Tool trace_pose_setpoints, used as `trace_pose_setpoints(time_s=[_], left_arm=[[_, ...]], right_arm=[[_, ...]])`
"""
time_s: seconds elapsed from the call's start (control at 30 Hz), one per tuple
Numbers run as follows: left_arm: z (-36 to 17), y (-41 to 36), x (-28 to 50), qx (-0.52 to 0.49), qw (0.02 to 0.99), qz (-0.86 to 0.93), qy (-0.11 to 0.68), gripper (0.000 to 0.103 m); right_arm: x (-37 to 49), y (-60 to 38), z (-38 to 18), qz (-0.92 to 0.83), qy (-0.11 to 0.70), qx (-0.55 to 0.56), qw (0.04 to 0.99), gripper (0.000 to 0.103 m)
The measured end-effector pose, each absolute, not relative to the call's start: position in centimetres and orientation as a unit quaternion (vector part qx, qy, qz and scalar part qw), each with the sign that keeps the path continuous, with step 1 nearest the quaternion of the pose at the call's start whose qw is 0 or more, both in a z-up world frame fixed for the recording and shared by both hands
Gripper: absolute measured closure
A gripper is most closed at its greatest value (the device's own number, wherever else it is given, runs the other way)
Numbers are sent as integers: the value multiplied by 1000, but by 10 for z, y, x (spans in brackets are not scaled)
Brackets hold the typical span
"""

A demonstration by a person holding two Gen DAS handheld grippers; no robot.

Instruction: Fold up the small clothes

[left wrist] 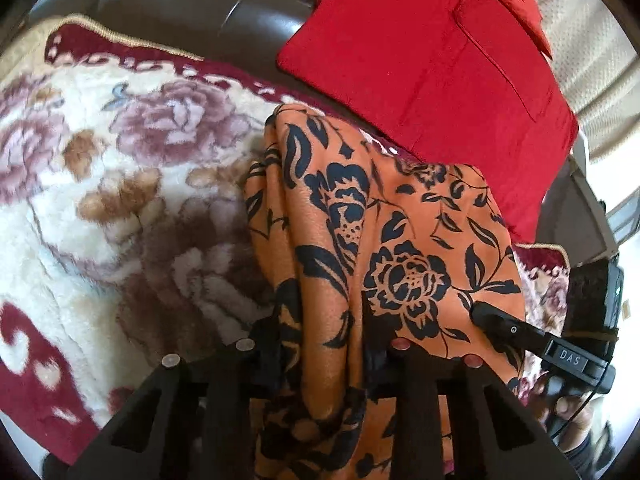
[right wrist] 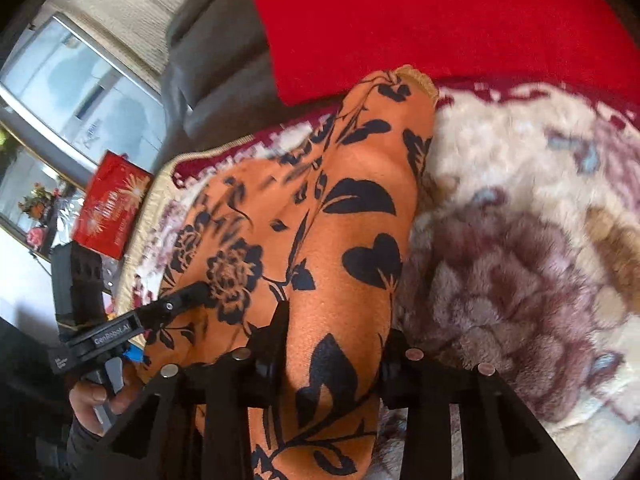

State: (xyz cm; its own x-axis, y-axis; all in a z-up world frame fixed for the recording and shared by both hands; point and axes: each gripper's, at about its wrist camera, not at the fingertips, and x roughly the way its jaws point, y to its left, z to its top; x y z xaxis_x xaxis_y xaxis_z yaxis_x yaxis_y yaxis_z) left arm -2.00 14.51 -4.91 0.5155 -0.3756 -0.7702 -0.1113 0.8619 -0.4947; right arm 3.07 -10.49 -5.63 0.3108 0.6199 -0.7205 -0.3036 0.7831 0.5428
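An orange garment with a black flower print [left wrist: 400,240] lies bunched on a plush floral blanket [left wrist: 120,200]. My left gripper [left wrist: 324,316] is shut on a thick fold of it, and the cloth fills the gap between the jaws. To the right, one black finger [left wrist: 492,316] of the other gripper presses into the same garment. In the right wrist view the orange garment [right wrist: 352,200] runs away from me as a long ridge. My right gripper [right wrist: 336,328] is shut on its near end. The left gripper's finger [right wrist: 188,294] bites the cloth at the left.
A red cushion [left wrist: 432,80] leans on the brown sofa back [left wrist: 192,12] just behind the garment, also seen as a red cushion [right wrist: 440,20]. A red box [right wrist: 112,208] and a window [right wrist: 80,88] are off to the left. A person's hand [right wrist: 92,400] holds the left gripper's handle.
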Motion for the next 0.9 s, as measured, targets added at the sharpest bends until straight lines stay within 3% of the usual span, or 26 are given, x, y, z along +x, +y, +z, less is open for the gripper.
trace_pose_setpoints(time_s=[0.03,0.07,0.1,0.23,0.33,0.4,0.47,0.6,0.63,0.7,0.73,0.83,0.9], left_arm=[[-58,147,-20,-258,826,-72,495,53],[-63,149,-21,-258,825,-68,499,38],[-66,152,-24,-263,824,-70,497,37],[-40,154,-35,-241,843,-67,476,44],[-35,153,-39,-218,846,-66,482,62],[-51,155,-39,-225,838,-57,494,64],[-60,158,-44,-240,839,-56,485,68],[-55,147,-51,-210,853,-52,475,71],[-56,148,-50,-214,852,-54,475,71],[-57,150,-50,-226,847,-59,478,71],[-56,151,-50,-222,848,-57,478,71],[-55,151,-48,-217,850,-53,477,69],[-57,152,-45,-228,847,-52,478,69]], right_arm=[[31,-108,-61,282,514,161,793,48],[34,-112,-70,272,528,165,788,23],[37,-116,-82,263,550,174,773,19],[43,-136,-77,280,523,240,768,20],[66,-144,-70,284,504,288,763,20],[88,-145,-77,277,507,303,758,22],[116,-131,-98,271,545,280,743,78],[113,-118,-74,267,507,245,782,78],[110,-120,-72,264,499,251,786,73],[108,-124,-88,238,520,246,782,50],[106,-126,-98,231,540,254,769,33],[81,-135,-85,272,516,286,760,33],[61,-133,-75,284,509,254,772,42]])
